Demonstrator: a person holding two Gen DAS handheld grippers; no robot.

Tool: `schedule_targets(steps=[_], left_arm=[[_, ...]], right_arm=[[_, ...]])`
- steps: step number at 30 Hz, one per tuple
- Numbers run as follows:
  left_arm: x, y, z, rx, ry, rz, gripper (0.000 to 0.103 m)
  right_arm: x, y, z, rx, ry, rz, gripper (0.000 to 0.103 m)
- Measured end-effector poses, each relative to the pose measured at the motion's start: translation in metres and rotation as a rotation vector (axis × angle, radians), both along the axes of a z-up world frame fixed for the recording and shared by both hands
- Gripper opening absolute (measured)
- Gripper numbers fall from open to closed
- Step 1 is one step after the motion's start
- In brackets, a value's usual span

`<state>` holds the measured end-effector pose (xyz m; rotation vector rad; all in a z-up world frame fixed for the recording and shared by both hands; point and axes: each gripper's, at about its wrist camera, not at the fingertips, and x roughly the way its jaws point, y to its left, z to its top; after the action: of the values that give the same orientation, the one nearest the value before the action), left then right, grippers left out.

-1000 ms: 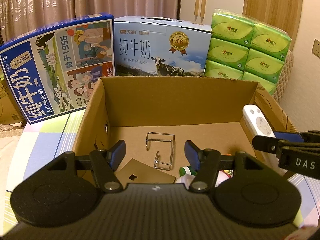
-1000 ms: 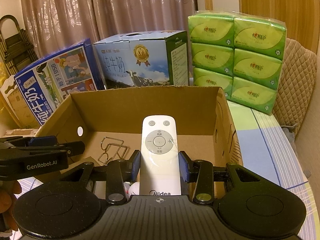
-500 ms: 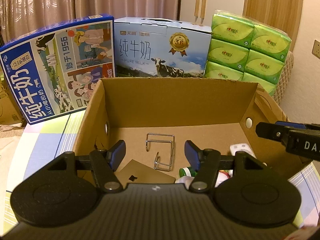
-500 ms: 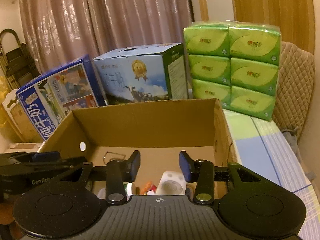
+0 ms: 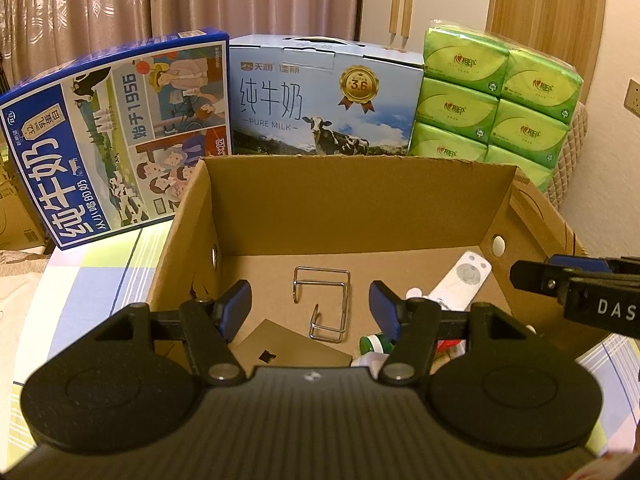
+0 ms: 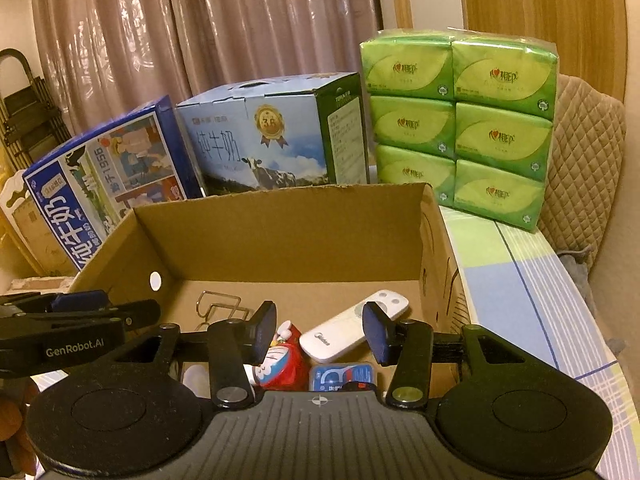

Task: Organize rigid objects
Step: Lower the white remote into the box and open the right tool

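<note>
Milk cartons stand beyond the far rim of the open cardboard box (image 6: 280, 240), with a green tissue pack (image 6: 460, 120) off its far right corner.

At the box's left wall the left gripper (image 5: 310, 306) hovers above the floor with its jaws apart and nothing between them. Under it, toward the far left of the box floor, lies a bent wire rack (image 5: 324, 300), and a flat brown card (image 5: 292, 344) sits nearer the front edge.

Toward the middle front, seen from the right wrist, a red cartoon figurine (image 6: 282, 356) and a small blue packet (image 6: 344, 376) crowd together.

At the right side the white remote (image 6: 356, 330) lies flat and skewed on the box floor, its button end pointing to the far right corner. The right gripper (image 6: 320, 336) hangs over it; its jaws have just been opening, they stand apart, and the remote is below them, not between the pads.

The drop appears done, so the step in hand is likely to clear away. A straight lift would serve best, keeping the fingers off the right wall and off the figurine, before looking for the next loose item.
</note>
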<state>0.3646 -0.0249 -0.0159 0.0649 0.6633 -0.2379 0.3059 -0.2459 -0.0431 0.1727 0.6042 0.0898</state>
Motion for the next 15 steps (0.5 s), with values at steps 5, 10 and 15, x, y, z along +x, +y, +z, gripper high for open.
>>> schedule_targets(steps=[5, 10, 15], left_arm=[[0.0001, 0.0003, 0.0001, 0.001, -0.001, 0.000, 0.060], [-0.0002, 0.0010, -0.0003, 0.004, -0.002, -0.001, 0.060], [-0.0030, 0.0036, 0.0004, 0.018, -0.010, 0.007, 0.069]], right_arm=[[0.0005, -0.0002, -0.0005, -0.004, 0.005, -0.003, 0.045], [0.0002, -0.0006, -0.0008, -0.005, 0.006, -0.004, 0.045], [-0.0004, -0.0018, -0.0012, -0.011, 0.006, -0.001, 0.045]])
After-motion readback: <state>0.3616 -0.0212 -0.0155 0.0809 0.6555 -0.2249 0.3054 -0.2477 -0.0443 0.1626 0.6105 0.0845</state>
